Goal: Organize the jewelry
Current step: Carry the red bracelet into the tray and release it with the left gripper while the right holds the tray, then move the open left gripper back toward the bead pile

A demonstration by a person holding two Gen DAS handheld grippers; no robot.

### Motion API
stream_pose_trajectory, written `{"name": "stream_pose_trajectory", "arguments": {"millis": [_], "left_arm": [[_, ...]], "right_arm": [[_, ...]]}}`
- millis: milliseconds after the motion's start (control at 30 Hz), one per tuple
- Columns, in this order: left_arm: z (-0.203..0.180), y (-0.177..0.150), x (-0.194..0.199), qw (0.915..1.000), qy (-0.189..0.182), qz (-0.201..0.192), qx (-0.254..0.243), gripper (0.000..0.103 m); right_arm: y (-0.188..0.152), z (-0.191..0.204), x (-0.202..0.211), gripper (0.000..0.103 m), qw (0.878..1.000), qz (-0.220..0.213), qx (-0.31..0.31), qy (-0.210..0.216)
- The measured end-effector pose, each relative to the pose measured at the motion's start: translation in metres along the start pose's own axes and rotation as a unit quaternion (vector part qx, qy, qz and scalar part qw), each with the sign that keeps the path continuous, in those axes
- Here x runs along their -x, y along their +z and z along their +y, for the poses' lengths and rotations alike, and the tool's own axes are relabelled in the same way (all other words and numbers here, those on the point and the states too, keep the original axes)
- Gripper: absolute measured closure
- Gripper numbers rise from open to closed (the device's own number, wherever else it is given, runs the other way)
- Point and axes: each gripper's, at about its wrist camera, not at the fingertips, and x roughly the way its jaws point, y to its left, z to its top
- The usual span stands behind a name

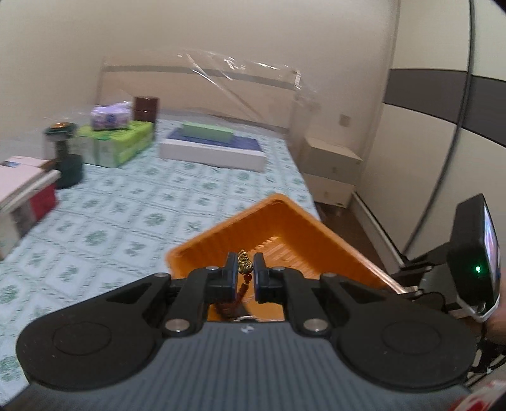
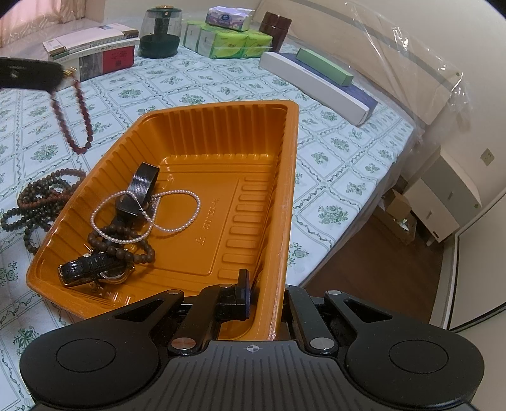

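My left gripper (image 1: pixel 244 271) is shut on a red bead bracelet with a gold charm (image 1: pixel 244 262), held above the orange tray (image 1: pixel 284 215). In the right wrist view the bracelet (image 2: pixel 74 120) hangs from the left gripper (image 2: pixel 60 76) over the bed, left of the tray. My right gripper (image 2: pixel 265 294) is shut on the near right wall of the orange tray (image 2: pixel 284 196); its right finger is hidden behind the wall. In the tray lie a pearl necklace (image 2: pixel 177 218), a brown bead bracelet (image 2: pixel 126 240), a black watch (image 2: pixel 91 268) and a black band (image 2: pixel 142 183).
Dark bead strands (image 2: pixel 38 199) lie on the bed left of the tray. Books (image 2: pixel 91 47), a green jar (image 2: pixel 159 31), tissue packs (image 2: pixel 227 41), a brown cup (image 2: pixel 275 30) and long boxes (image 2: pixel 319 79) stand at the far side. The bed edge and floor (image 2: pixel 373 262) are right.
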Motion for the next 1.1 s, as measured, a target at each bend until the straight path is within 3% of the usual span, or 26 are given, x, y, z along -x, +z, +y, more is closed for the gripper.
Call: {"name": "stream_pose_trajectory", "arguments": {"millis": [467, 900, 967, 1100], "left_arm": [[-0.031, -0.02, -0.045, 0.9975, -0.042, 0.054, -0.015, 0.095], [-0.036, -0.024, -0.056, 0.9966, -0.042, 0.066, -0.026, 0.094], [-0.036, -0.024, -0.053, 0.9969, -0.039, 0.063, -0.027, 0.088], [-0.028, -0.023, -0.042, 0.9981, -0.021, 0.052, -0.024, 0.086]], "right_arm": [[0.0, -0.001, 0.0, 0.099, 1.0, -0.001, -0.006, 0.004], [0.0, -0.002, 0.0, 0.099, 1.0, -0.001, -0.007, 0.004], [0.0, -0.002, 0.0, 0.099, 1.0, -0.001, -0.007, 0.004], [0.0, -0.002, 0.0, 0.099, 1.0, -0.001, -0.007, 0.004]]}}
